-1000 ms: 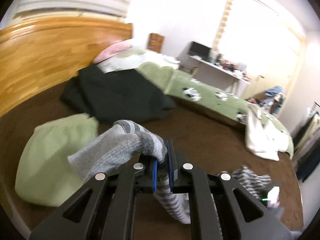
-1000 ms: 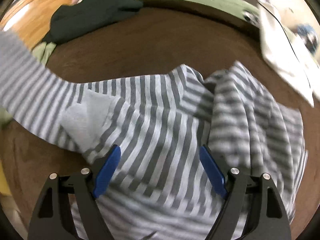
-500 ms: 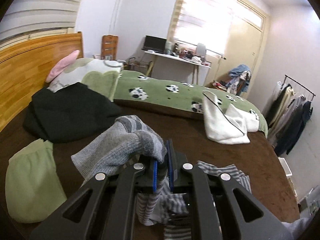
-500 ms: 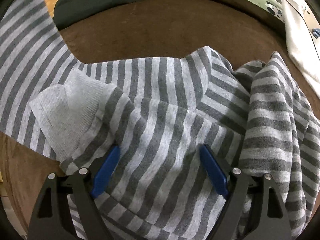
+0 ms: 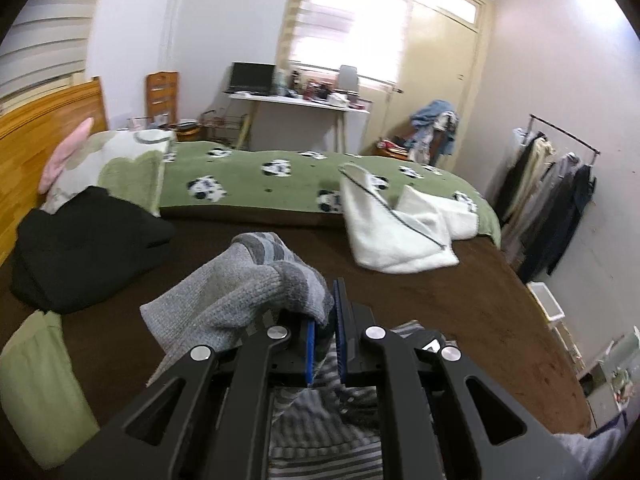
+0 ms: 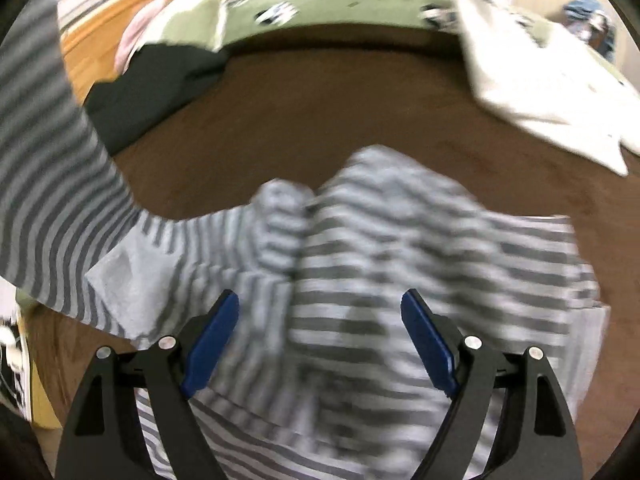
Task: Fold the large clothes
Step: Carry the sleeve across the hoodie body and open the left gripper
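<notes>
Grey-striped fabric of the sweater point(image 6: 400, 264) is spread in a rumpled heap on the brown bed cover point(image 6: 340, 100); its knit cuff point(image 5: 256, 284) is clamped between the left gripper point(image 5: 323, 344) pads; the right gripper point(image 6: 320, 332) is held wide apart above the cloth, apparently untouching, though blur obscures this.

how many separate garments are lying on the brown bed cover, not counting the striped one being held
3: a black garment at the left near the headboard, a light green one at the near left edge, and a white one at the right, partly on the green blanket. Others may be out of view.
</notes>
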Available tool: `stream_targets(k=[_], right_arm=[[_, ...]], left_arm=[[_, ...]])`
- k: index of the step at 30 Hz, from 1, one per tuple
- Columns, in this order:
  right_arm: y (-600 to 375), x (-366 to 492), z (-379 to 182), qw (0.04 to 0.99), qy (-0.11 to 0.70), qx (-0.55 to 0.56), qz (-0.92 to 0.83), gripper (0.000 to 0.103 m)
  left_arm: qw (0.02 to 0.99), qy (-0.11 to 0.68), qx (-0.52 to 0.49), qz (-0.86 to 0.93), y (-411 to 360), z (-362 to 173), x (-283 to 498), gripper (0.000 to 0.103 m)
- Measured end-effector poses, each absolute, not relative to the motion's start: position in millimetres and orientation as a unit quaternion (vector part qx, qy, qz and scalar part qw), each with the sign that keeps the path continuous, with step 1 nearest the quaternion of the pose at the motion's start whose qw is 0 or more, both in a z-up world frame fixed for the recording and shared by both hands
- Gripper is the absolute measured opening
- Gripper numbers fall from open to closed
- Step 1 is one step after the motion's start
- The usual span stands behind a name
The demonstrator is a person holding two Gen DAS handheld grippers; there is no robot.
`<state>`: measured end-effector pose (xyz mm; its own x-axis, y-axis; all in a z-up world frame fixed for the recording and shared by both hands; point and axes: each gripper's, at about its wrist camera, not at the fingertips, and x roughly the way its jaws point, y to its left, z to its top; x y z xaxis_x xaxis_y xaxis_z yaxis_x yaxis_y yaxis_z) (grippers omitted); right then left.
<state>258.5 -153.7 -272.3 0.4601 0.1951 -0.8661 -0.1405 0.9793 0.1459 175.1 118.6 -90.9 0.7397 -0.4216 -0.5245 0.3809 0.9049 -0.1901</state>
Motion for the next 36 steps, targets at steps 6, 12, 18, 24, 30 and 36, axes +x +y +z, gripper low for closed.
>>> stream_targets(k=[6, 12, 18, 24, 30, 36], right_arm=[[-238.3, 229.5, -254.2, 0.861, 0.501, 0.078, 0.035, 0.083], [-306.5, 197.2, -256.6, 0.857, 0.495, 0.142, -0.026, 0.083], [-355.1, 173.7, -272.3, 0.849, 0.493, 0.177, -0.063, 0.083], [-380.3, 158.0, -284.8, 0.845, 0.497, 0.179, -0.079, 0.083], [-402.1, 144.2, -294.9, 0.838, 0.502, 0.192, -0.098, 0.083], [-408.3, 131.4, -298.0, 0.835, 0.507, 0.190, -0.102, 0.083]], left_arm=[[0.917, 0.301, -0.017, -0.261, 59.2, -113.2, 177.0, 0.011], [0.897, 0.321, 0.002, -0.302, -10.5, -170.4, 175.7, 0.011], [0.873, 0.343, 0.038, -0.345, -82.1, -239.0, 164.4, 0.011], [0.847, 0.350, 0.074, -0.394, -138.7, -271.9, 138.8, 0.011], [0.833, 0.394, 0.086, -0.380, -160.9, -312.7, 139.8, 0.015], [0.824, 0.420, 0.100, -0.367, -174.5, -335.4, 134.0, 0.077]])
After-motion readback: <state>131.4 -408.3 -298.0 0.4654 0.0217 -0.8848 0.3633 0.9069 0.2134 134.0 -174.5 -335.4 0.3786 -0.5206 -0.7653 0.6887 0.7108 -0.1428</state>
